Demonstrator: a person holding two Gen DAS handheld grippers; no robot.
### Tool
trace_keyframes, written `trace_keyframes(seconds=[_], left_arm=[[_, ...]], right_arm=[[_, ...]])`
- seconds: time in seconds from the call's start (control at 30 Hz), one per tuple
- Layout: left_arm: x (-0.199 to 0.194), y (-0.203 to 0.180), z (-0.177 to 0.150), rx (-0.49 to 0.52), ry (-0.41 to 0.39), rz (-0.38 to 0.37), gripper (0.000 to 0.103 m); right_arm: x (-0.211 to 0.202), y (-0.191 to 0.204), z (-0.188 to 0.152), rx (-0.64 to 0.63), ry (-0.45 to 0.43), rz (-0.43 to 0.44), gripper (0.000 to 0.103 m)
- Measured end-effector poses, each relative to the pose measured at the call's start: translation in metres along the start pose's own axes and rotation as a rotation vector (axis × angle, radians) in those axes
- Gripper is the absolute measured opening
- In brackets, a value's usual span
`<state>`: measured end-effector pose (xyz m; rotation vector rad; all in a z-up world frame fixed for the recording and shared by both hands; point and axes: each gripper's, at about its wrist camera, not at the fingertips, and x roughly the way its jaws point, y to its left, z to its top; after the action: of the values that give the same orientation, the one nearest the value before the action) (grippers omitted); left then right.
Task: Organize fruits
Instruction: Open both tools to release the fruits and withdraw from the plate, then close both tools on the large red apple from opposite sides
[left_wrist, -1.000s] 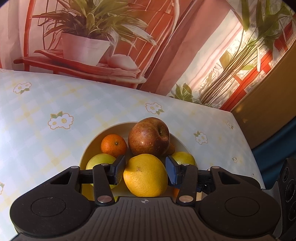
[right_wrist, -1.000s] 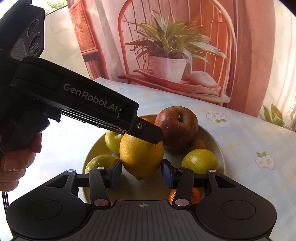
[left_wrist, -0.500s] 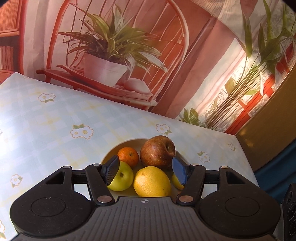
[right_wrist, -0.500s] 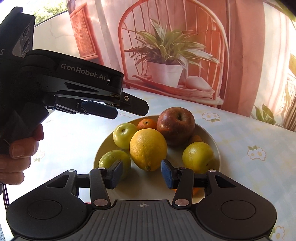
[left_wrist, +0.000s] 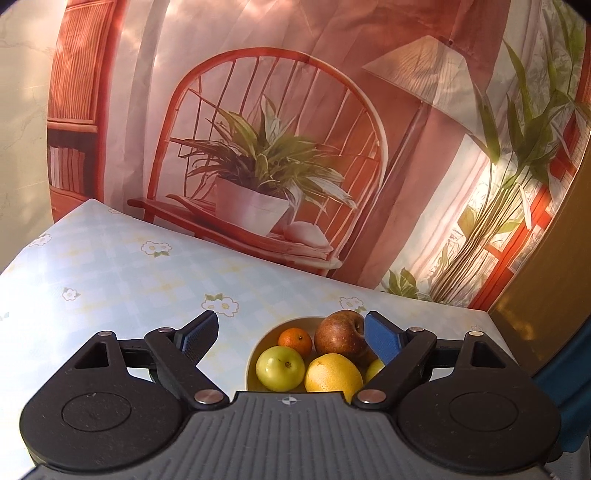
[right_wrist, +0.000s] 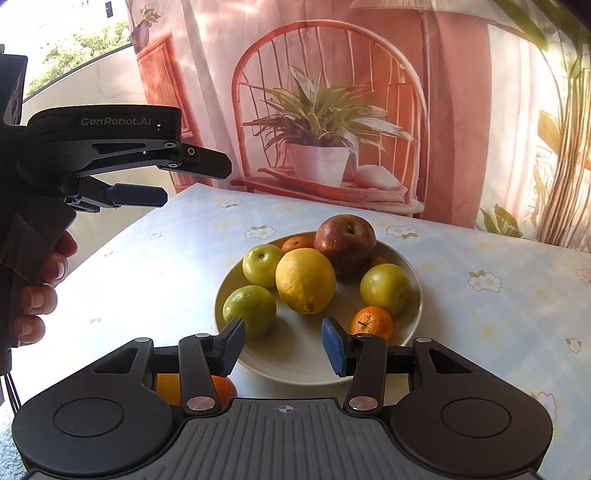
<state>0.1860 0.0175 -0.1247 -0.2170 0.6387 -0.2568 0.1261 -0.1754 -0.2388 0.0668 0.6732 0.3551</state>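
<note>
On the tabletop (right_wrist: 480, 332), covered in a pale checked cloth with small flowers, sits a cream plate (right_wrist: 295, 354) heaped with fruit: a large yellow citrus (right_wrist: 305, 280) at the middle, a dark red apple (right_wrist: 346, 239) touching it behind, a green apple (right_wrist: 261, 265) on its left, another green fruit (right_wrist: 249, 311) at the near left rim, a yellow-green one (right_wrist: 385, 288) on the right, a small mandarin (right_wrist: 371, 322) at the near right and a second mandarin (right_wrist: 297, 243) tucked behind. The left gripper (left_wrist: 291, 334), held in a hand (right_wrist: 40, 284), hangs above the tabletop to the left of the plate; its jaws have just been opening and stand wide apart with nothing between them. The right gripper (right_wrist: 283, 343) hovers at the near rim of the plate, its jaws partly apart and empty. Two orange fruits (right_wrist: 221, 391) lie off the plate, just beside its near left rim, half hidden behind the right gripper's body
</note>
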Motion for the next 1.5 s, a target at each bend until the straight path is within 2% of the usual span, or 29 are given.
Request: trace_keyframes(seconds=[0.23,0.4,0.57,0.63,0.7,0.8,0.97,1.13,1.27,1.5], left_arm=[[-0.023,0.005,-0.012,0.045,-0.002,0.051,0.088],[-0.041,0.01,-0.022,0.055,-0.011,0.034,0.088],[-0.06,0.014,-0.029,0.072,-0.034,0.062,0.088],[-0.068,0.016,-0.032,0.076,-0.038,0.066,0.089],[-0.073,0.018,-0.034,0.088,-0.005,0.07,0.088],[-0.08,0.018,-0.04,0.121,0.025,0.135,0.088],[-0.092,0.031,-0.055,0.094,0.053,0.103,0.088],[-0.103,0.036,-0.07,0.098,0.034,0.102,0.088],[-0.109,0.036,-0.078,0.105,0.026,0.091,0.088],[-0.115,0.033,-0.082,0.12,-0.002,0.168,0.088]], right_arm=[[-0.017,0.008,-0.015,0.022,0.0,-0.004,0.044],[-0.029,0.021,-0.027,0.02,0.002,-0.004,0.044],[-0.039,0.034,-0.038,0.02,0.0,0.004,0.044],[-0.043,0.04,-0.042,0.023,-0.002,0.008,0.046],[-0.047,0.045,-0.047,0.024,-0.005,0.012,0.048],[-0.053,0.052,-0.053,0.024,-0.013,0.011,0.052],[-0.059,0.062,-0.065,0.013,-0.019,0.016,0.058],[-0.061,0.075,-0.079,-0.026,-0.018,0.02,0.065],[-0.058,0.084,-0.087,-0.057,-0.004,0.014,0.065],[-0.054,0.086,-0.092,-0.055,0.009,0.02,0.065]])
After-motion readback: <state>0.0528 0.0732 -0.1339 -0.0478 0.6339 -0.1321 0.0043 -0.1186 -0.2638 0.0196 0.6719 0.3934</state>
